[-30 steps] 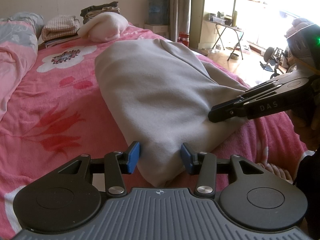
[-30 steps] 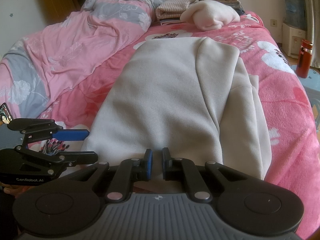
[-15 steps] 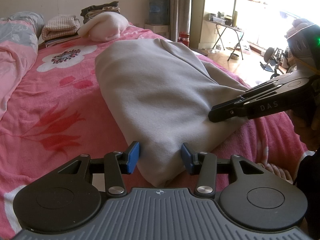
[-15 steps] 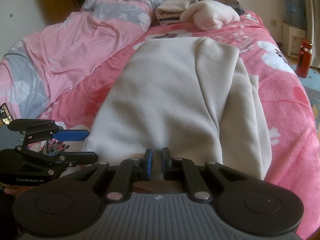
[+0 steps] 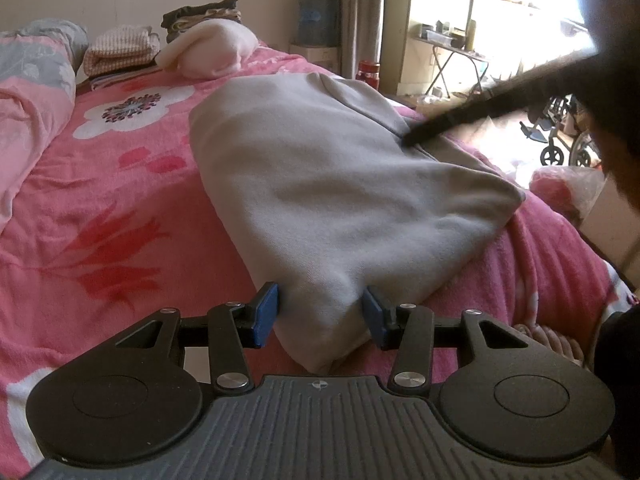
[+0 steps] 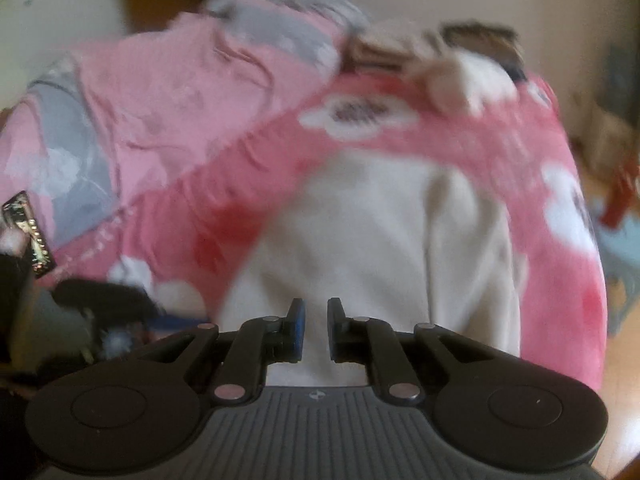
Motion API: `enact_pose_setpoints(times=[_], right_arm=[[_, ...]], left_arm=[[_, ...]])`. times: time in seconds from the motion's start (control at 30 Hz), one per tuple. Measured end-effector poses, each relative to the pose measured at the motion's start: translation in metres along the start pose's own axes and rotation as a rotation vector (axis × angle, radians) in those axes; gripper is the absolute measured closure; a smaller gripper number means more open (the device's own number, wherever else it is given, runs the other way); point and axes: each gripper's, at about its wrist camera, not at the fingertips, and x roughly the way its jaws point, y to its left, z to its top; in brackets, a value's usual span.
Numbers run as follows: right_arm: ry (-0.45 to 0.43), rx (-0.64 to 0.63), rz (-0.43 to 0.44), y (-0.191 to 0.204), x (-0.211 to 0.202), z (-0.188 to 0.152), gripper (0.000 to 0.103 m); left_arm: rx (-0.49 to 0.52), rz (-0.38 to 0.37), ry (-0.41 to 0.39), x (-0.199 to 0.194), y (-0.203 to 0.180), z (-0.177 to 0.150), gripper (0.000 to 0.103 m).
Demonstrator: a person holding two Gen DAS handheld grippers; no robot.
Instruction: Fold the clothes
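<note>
A grey-beige folded sweatshirt (image 5: 328,184) lies lengthwise on the pink flowered bed cover (image 5: 100,208). Its near corner sits between the blue pads of my left gripper (image 5: 320,316), which stands half open; a sliver of pink shows beside the left pad and the cloth is not pinched. My right gripper (image 6: 314,326) hangs above the garment's near edge (image 6: 360,240). Its jaws are opening, with a narrow gap and nothing caught between them. In the left wrist view its blurred dark fingers (image 5: 448,120) cross above the garment's right side. The right wrist view is motion-blurred.
Folded clothes (image 5: 120,48) and a cream bundle (image 5: 212,52) lie at the head of the bed. A rumpled pink and grey quilt (image 5: 28,88) fills the left side. A red bottle (image 5: 368,72), a folding table (image 5: 452,56) and a wheeled frame (image 5: 560,140) stand past the right edge.
My right gripper has let go of the garment's near edge, parted its jaws slightly and risen with a roll. The left gripper and the garment have stayed put.
</note>
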Motion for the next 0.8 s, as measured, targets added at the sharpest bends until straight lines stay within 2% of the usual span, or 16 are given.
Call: enact_pose_setpoints(times=[0.13, 0.23, 0.3, 0.33, 0.4, 0.43, 0.57, 0.67, 0.77, 0.8], right_arm=[[-0.033, -0.182, -0.011, 0.023, 0.026, 0.045, 0.092], [-0.049, -0.267, -0.045, 0.031, 0.062, 0.069, 0.093], [-0.025, -0.274, -0.089, 0.023, 0.097, 0.071, 0.093], [0.016, -0.284, -0.118, 0.012, 0.12, 0.067, 0.093], [0.084, -0.244, -0.091, -0.015, 0.163, 0.046, 0.093], [0.062, -0.217, -0.084, -0.02, 0.164, 0.045, 0.093], [0.104, -0.279, -0.125, -0.004, 0.155, 0.061, 0.093], [0.045, -0.222, -0.112, -0.008, 0.134, 0.079, 0.093], [0.015, -0.178, -0.125, -0.018, 0.138, 0.092, 0.093], [0.075, -0.173, -0.14, -0.026, 0.158, 0.082, 0.093]], left_arm=[[-0.002, -0.003, -0.001, 0.0, 0.001, 0.0, 0.057], [-0.005, -0.006, -0.002, 0.0, 0.001, -0.001, 0.057], [-0.004, -0.008, -0.003, 0.0, 0.001, -0.001, 0.057], [-0.005, -0.006, -0.004, 0.001, 0.002, -0.002, 0.057], [-0.017, -0.009, -0.001, 0.003, 0.005, -0.001, 0.056], [-0.025, -0.014, 0.001, 0.003, 0.007, -0.001, 0.056], [-0.02, -0.024, -0.003, 0.002, 0.006, -0.005, 0.056], [0.0, -0.019, -0.009, 0.002, 0.003, -0.007, 0.056], [-0.002, -0.025, -0.011, 0.001, 0.003, -0.007, 0.055], [0.0, -0.026, -0.011, 0.001, 0.003, -0.007, 0.055]])
